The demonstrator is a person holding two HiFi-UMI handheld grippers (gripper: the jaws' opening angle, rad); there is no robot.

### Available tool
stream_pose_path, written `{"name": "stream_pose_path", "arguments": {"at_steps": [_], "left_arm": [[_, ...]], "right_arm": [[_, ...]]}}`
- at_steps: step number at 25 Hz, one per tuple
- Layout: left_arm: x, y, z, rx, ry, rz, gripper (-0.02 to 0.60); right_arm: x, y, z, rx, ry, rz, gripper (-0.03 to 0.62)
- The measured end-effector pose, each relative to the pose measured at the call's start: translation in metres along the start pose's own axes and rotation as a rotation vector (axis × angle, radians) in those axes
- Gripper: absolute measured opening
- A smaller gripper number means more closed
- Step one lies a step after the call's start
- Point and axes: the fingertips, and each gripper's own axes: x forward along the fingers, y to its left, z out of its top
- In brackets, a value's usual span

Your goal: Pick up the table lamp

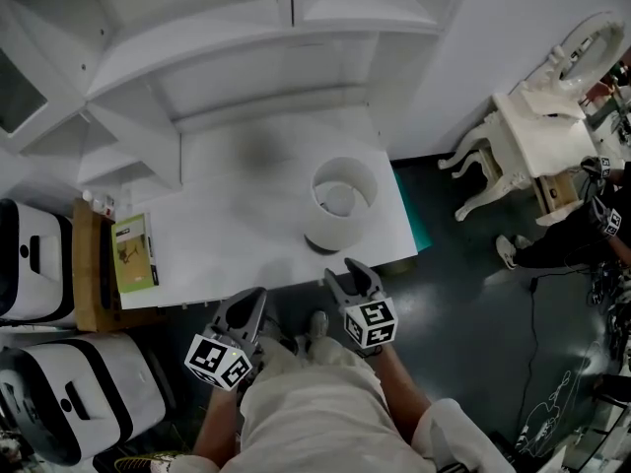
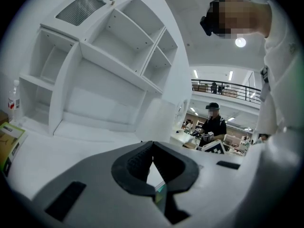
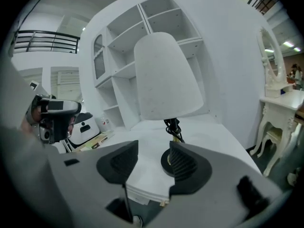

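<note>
table lamp (image 1: pixel 340 203) stands upright on white counter (image 1: pixel 237 230), near its front right corner. right tongs (image 3: pixel 151 159) open, holding nothing, lamp's dark base just beyond the jaws. left tongs (image 2: pixel 152 147) closed, empty, low at counter's front edge.

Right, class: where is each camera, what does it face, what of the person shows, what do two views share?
Head view: head-mounted, down at desk, lamp; left gripper, right gripper, legs.
Left gripper view: on it, facing shelves; shut jaws, torso.
Right gripper view: on it, facing lamp; open jaws.
First and third share the lamp.
</note>
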Motion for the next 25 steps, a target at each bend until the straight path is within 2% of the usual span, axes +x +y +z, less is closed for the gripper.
{"name": "stream_pose_path", "arguments": {"at_steps": [10,14,19,25], "left_arm": [[0.004,0.008,-0.014,-0.035,0.015,0.012,0.009],[0.006,0.010,-0.020,-0.038,0.035,0.010,0.009],[0.006,0.013,-0.025,-0.044,0.054,0.019,0.009],[0.006,0.016,-0.031,-0.050,0.073,0.034,0.009]], "right_arm": [[0.042,-0.004,-0.005,-0.012,-0.029,0.064,0.332],[0.059,-0.012,-0.011,-0.022,-0.019,0.056,0.362],[0.075,-0.021,-0.021,-0.025,0.003,0.046,0.373],[0.095,-0.040,-0.015,-0.043,-0.022,-0.009,0.371]]}}
